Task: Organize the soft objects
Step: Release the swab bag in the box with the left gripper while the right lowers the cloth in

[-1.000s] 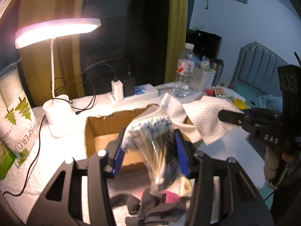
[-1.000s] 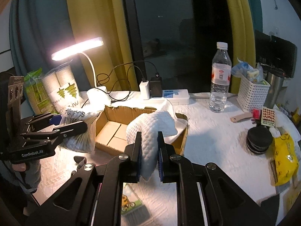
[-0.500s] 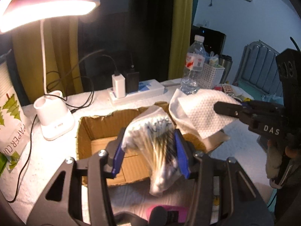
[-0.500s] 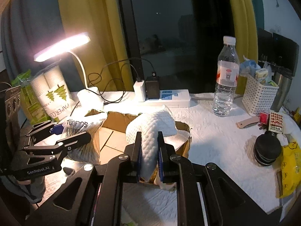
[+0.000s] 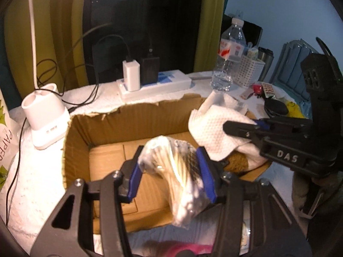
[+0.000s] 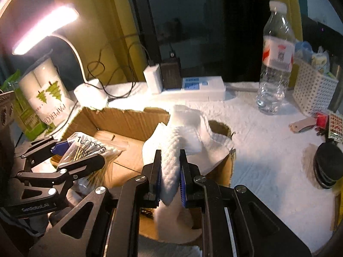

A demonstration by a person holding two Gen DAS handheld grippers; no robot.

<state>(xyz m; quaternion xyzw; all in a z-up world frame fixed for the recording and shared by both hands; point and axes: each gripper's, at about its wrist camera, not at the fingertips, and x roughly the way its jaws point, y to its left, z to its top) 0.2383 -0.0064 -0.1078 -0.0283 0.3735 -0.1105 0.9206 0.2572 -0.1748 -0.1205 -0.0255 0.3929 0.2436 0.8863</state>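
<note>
A: From where does the left wrist view look?
B: From close above the near edge of the cardboard box [image 5: 111,126], tilted down, facing the window beyond it.
A: And the right wrist view?
B: Just right of the box [image 6: 126,122], same facing. Both share it and the bottle [image 5: 229,53] behind.

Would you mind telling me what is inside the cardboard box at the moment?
The cardboard box shows mostly bare brown floor. A white textured cloth drapes over its right rim. The bag of cotton swabs and both grippers hide part of the floor, so anything beneath stays unseen.
</note>
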